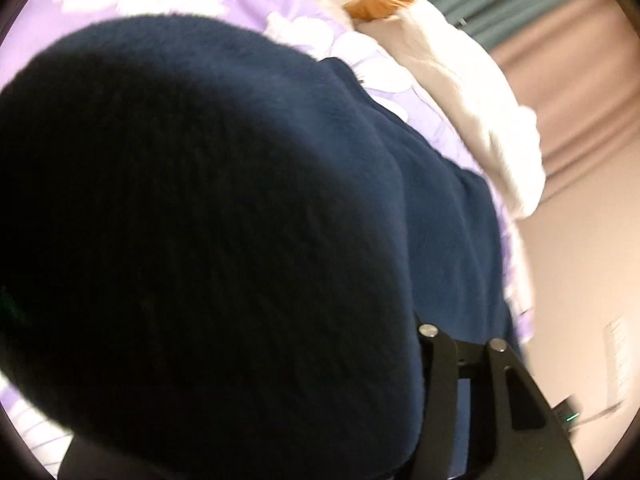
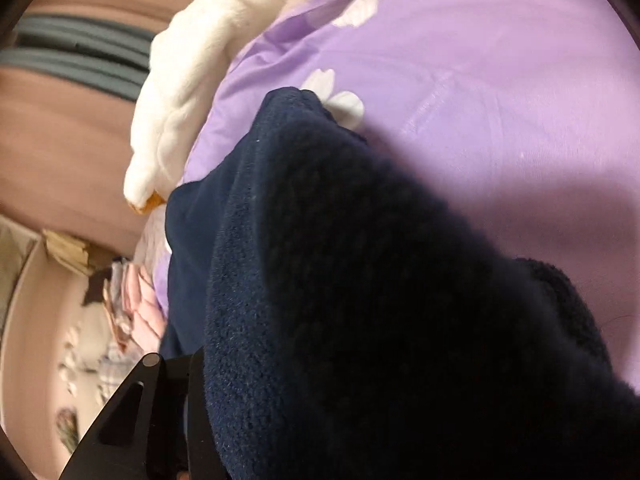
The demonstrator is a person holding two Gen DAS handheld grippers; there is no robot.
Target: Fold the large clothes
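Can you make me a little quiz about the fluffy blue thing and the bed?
1. True or false: the navy fleece lies on a green sheet.
2. What colour is the plush toy beside the fleece? A) white B) red C) black
3. Fill in: the sheet is purple with white ____ printed on it.

Key: 1 false, the sheet is purple. 2 A, white with an orange tip. 3 flowers.
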